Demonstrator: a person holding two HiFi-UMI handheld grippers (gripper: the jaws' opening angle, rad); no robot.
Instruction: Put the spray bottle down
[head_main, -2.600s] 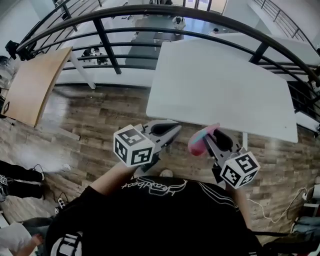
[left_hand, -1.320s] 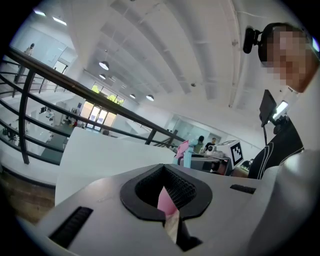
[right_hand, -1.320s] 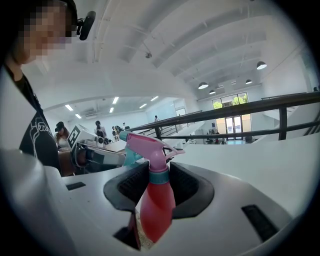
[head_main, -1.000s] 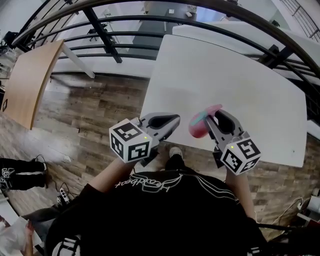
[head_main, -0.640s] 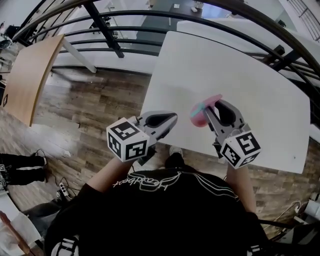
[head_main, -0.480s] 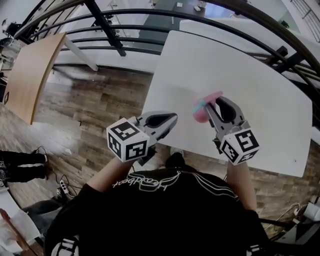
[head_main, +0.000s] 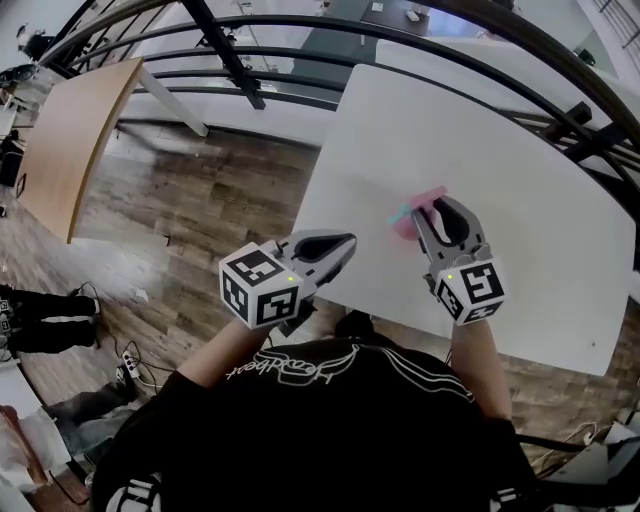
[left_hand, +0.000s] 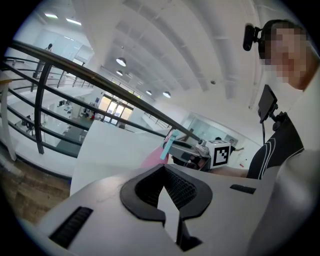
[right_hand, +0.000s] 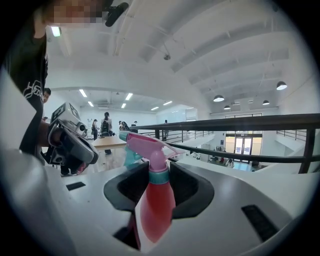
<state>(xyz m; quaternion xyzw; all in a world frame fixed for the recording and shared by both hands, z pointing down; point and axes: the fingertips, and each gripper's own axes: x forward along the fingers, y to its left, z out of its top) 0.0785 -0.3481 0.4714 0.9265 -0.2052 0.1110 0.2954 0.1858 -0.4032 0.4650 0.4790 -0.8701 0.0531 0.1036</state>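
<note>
The right hand-held gripper (right_hand: 156, 186) is clamped on a pink spray bottle (right_hand: 154, 202), its dark pads pressing either side of the bottle just below the teal collar. The pink trigger head, with its teal nozzle, sticks out past the jaw tips. In the head view this gripper reaches forward over the near-left part of a white counter (head_main: 500, 130). The bottle shows there as a pink and teal shape at the gripper's tip, above the counter surface. From these views I cannot tell whether its base touches the counter. The right gripper's marker cube (head_main: 470, 292) sits at its rear end, close to the person's forearm. The left hand-held gripper (head_main: 343, 243) is held at the counter's near-left edge, beside the right one but apart from it. In its own view the jaws are closed together with nothing between them. Beyond its tips that view shows the white counter, the bottle and the right gripper. The left marker cube (head_main: 260, 288) hangs over the wood-plank floor (head_main: 200, 200). A black railing (head_main: 300, 25) curves behind the counter, and a wooden table (head_main: 70, 130) stands well off to the left. The person's black shirt (head_main: 320, 430) fills the bottom of the head view.
</note>
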